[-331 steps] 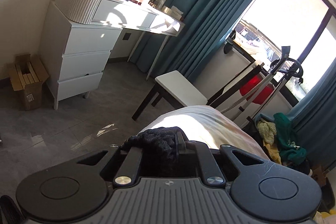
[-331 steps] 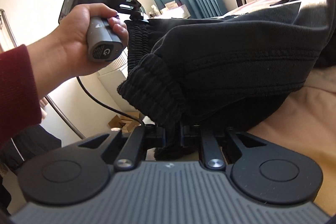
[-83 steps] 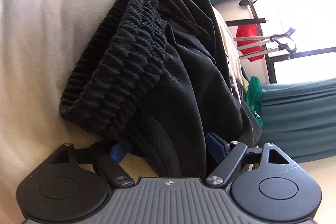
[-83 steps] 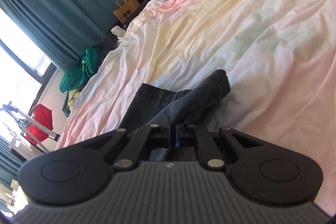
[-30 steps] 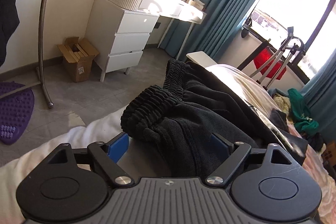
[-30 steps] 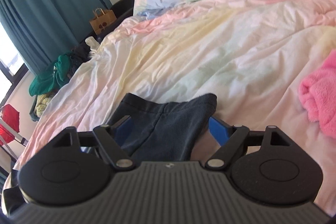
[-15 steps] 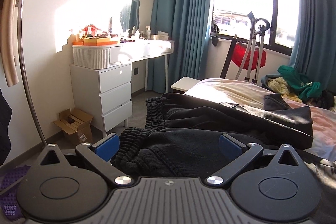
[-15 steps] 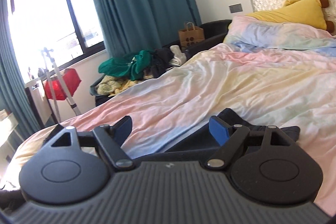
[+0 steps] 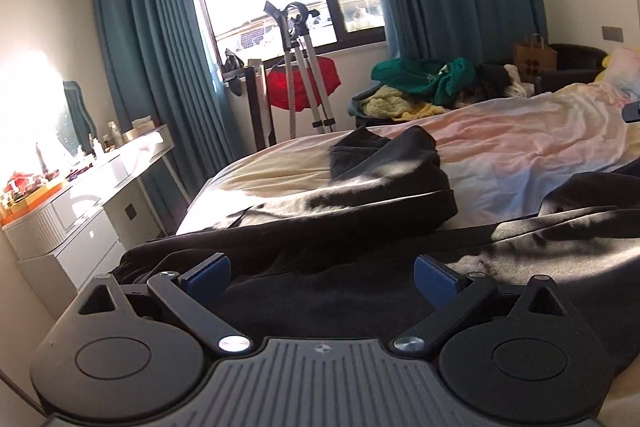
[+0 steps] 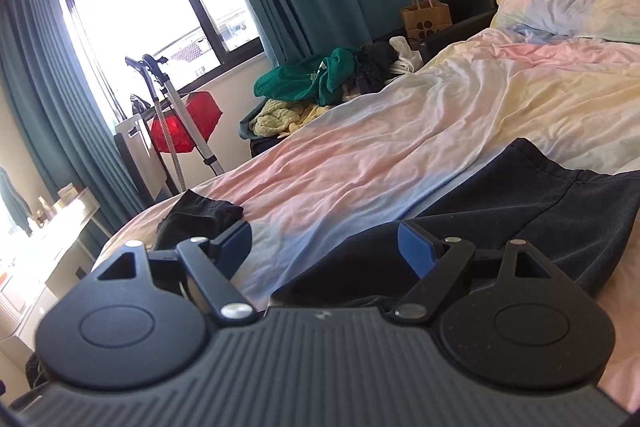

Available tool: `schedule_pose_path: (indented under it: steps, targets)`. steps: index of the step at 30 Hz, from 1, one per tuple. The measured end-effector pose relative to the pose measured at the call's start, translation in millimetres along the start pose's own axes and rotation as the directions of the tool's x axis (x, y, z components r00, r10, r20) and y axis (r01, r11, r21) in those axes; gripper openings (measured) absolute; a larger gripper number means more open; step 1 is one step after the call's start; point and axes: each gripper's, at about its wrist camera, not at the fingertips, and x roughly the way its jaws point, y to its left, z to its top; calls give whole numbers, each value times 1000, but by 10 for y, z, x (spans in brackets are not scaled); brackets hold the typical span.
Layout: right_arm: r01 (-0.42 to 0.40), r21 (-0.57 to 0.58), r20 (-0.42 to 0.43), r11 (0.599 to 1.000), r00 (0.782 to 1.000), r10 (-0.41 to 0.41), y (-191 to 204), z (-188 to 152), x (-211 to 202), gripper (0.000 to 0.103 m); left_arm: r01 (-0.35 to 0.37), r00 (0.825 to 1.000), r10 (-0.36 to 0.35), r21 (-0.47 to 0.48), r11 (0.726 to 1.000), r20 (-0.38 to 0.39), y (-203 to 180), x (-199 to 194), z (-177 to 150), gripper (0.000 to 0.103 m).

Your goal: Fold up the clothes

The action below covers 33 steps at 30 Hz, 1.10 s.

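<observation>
Trousers (image 9: pixel 360 223), black, sprawled along near edge of bed (image 9: pixel 520 143), half doubled over. Left gripper (image 9: pixel 322 273) wide, empty, above dark cloth; right gripper (image 10: pixel 324 241) wide too, gripping nothing. Likely trouble: pinching one layer only, dragging bunched fold askew, sliding heavy waistband off bed edge.

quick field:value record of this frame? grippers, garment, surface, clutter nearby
left gripper: open, holds nothing, fingers apart over the black trousers
right gripper: open, holds nothing
garment: trousers lie loose on the bed, a dark hem end in front of the right gripper
surface: pastel bedsheet, wrinkled
clutter: clothes pile by the window; paper bag; dresser beside the bed
</observation>
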Motion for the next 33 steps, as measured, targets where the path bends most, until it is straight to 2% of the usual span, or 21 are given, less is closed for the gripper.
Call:
schedule_pose_path:
  steps: [4, 7, 13, 15, 16, 18, 20, 21, 23, 28, 30, 32, 33]
  targets:
    - [50, 42, -11, 998, 999, -50, -141, -21, 122, 82, 57, 996, -64, 118, 991, 57, -613, 602, 367, 97]
    - [79, 79, -13, 994, 997, -78, -230, -30, 228, 82, 56, 994, -76, 219, 974, 83, -1060, 1135, 595, 96]
    - [118, 129, -15, 985, 993, -117, -364, -44, 476, 82, 50, 995, -72, 298, 953, 63, -1689, 2266, 944, 89]
    - [129, 160, -2, 979, 991, -131, -432, -37, 517, 82, 16, 999, -28, 307, 951, 32, -1845, 2655, 1066, 89]
    - [158, 175, 21, 972, 986, -164, -472, -40, 529, 82, 3, 1000, -8, 302, 953, 15, -1903, 2826, 1123, 88]
    - [204, 201, 54, 958, 974, -219, -542, -38, 557, 83, 10, 1000, -9, 292, 956, -6, -1997, 3145, 1219, 83]
    - [222, 231, 55, 947, 969, -240, -618, -35, 625, 83, -1, 1000, 8, 301, 954, -22, -2145, 3451, 1265, 83]
    - [224, 244, 44, 944, 969, -241, -656, -41, 671, 83, -30, 998, 46, 309, 950, -42, -2210, 3595, 1261, 83]
    - [225, 255, 17, 940, 971, -238, -690, -67, 753, 83, -89, 989, 122, 324, 942, -83, -2311, 3847, 1238, 82]
    - [222, 246, -56, 943, 975, -215, -690, -159, 930, 83, -181, 963, 230, 295, 938, -140, -2272, 4410, 1175, 79]
    - [223, 249, -59, 943, 975, -215, -689, -181, 953, 83, -197, 961, 237, 247, 949, -143, -2123, 4515, 1172, 73]
    - [226, 250, -64, 941, 974, -217, -685, -197, 976, 83, -187, 962, 221, 200, 962, -162, -1968, 4567, 1175, 45]
    - [228, 250, -67, 941, 974, -218, -682, -203, 987, 83, -184, 963, 215, 184, 966, -164, -1905, 4560, 1176, 40]
